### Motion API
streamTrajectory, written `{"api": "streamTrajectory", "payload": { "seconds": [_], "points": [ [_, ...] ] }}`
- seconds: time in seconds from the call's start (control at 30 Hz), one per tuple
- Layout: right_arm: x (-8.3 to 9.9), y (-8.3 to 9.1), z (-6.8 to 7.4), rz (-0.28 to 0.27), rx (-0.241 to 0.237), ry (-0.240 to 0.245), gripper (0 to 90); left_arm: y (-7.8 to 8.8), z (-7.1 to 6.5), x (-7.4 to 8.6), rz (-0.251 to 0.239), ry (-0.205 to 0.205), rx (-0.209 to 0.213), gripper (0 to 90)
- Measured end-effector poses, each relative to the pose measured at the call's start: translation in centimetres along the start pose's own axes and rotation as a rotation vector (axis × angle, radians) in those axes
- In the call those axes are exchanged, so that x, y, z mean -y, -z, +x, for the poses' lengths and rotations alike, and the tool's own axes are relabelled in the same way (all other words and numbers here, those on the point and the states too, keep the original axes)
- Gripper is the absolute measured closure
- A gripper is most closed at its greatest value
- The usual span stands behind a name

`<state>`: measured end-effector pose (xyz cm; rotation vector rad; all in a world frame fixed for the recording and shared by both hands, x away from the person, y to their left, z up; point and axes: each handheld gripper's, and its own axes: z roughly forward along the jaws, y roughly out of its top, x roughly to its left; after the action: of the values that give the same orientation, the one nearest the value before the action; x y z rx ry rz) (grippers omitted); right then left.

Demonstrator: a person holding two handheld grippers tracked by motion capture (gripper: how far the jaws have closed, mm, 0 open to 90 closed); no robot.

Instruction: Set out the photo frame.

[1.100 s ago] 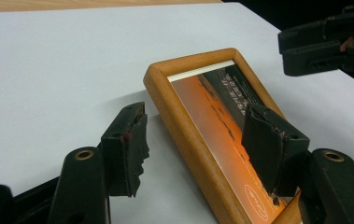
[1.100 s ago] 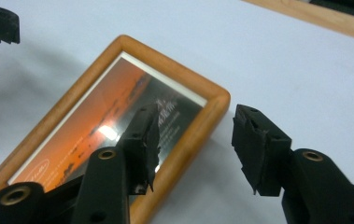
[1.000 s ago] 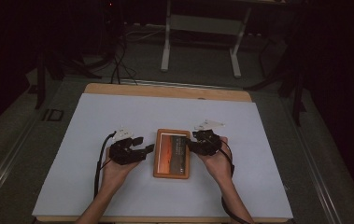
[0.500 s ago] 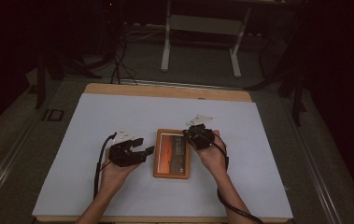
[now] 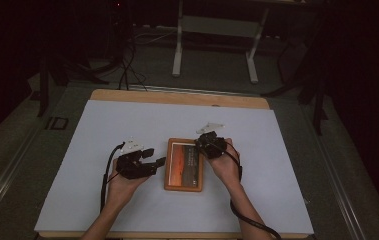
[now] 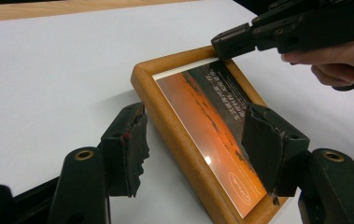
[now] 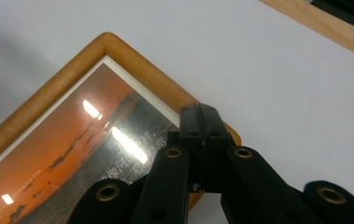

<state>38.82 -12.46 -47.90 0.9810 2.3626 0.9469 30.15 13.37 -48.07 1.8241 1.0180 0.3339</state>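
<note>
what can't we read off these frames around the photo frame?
- Right tongs tips: in the right gripper view the closed jaws hide whether they touch the picture frame.
- Printed text on the photo: too small in the left gripper view.
- Frame's near corner: hidden behind the left tongs.

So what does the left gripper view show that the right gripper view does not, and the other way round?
The left gripper view alone shows the left gripper with its fingers spread open astride the frame's long edge, and a hand bringing the right gripper onto the far corner. The right gripper view alone shows the right gripper with its fingers pressed together over that corner, and ceiling lights reflected in the glass. Both show the wooden picture frame with its orange picture, lying flat on the white table.
</note>
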Motion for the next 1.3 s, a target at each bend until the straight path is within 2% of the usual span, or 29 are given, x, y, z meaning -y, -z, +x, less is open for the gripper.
{"api": "streamTrajectory", "payload": {
  "seconds": [0.6,1.3],
  "points": [
    [0.3,-0.5,-0.2,0.009,0.001,-0.011,89.9,0.0,-0.2,0.0,0.006,-0.001,0.018,40.3],
    [0.9,-0.8,-1.3,0.025,0.001,-0.043,90.0,0.2,-0.2,-0.1,0.005,0.01,0.021,39.9]
  ]
}}
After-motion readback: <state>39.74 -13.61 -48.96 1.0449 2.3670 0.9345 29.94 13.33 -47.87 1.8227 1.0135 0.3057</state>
